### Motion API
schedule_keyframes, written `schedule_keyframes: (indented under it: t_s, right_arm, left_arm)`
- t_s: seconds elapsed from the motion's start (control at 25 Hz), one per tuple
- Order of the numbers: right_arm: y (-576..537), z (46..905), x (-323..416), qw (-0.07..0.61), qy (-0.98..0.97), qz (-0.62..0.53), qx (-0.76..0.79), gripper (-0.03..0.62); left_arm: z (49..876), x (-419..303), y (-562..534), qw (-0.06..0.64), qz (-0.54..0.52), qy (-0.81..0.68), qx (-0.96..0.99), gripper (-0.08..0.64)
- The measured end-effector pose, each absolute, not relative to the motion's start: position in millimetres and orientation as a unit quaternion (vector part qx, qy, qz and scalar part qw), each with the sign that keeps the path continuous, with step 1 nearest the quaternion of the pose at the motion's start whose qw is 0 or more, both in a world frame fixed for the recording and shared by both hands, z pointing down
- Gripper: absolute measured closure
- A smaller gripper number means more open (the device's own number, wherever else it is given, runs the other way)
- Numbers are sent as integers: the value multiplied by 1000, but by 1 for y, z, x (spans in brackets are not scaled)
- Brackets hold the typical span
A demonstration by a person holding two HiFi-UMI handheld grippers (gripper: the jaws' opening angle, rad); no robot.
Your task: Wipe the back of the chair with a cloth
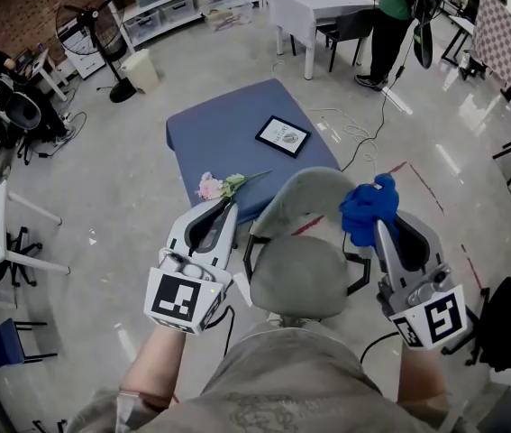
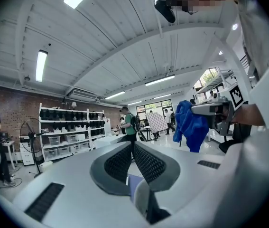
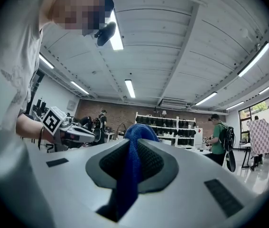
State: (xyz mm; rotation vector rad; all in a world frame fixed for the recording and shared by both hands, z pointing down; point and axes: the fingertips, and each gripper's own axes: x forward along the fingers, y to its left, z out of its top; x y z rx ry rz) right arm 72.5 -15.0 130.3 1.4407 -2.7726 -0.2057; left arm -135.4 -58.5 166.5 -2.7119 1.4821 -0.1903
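Observation:
The grey chair [image 1: 302, 242] stands right below me, its curved back [image 1: 314, 190] on the far side and its seat nearer. A blue cloth [image 1: 368, 207] is bunched in my right gripper [image 1: 378, 224], which is shut on it at the right edge of the chair back. In the right gripper view the cloth [image 3: 130, 165] runs between the pads and bulges over the tips. My left gripper [image 1: 222, 213] is shut and empty, left of the chair back. The left gripper view shows its jaws [image 2: 132, 151] closed, and the cloth [image 2: 191, 126] hanging from the right gripper [image 2: 215, 110].
A low blue table [image 1: 228, 129] lies beyond the chair, with a framed picture [image 1: 282, 136] and a pink flower [image 1: 213, 186] on it. A person [image 1: 388, 16] stands by a white table [image 1: 314, 5] at the back. Shelves, a fan [image 1: 102, 25] and other chairs ring the room.

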Motion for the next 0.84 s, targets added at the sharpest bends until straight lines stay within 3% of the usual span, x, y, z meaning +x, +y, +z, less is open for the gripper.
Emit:
schedule_keyframes:
  t_s: [0.84]
  right_arm:
    - [-20,124,74,11,-881,-82,466,531]
  left_arm:
    - [162,-128,-62,32,-57,466,-882,523]
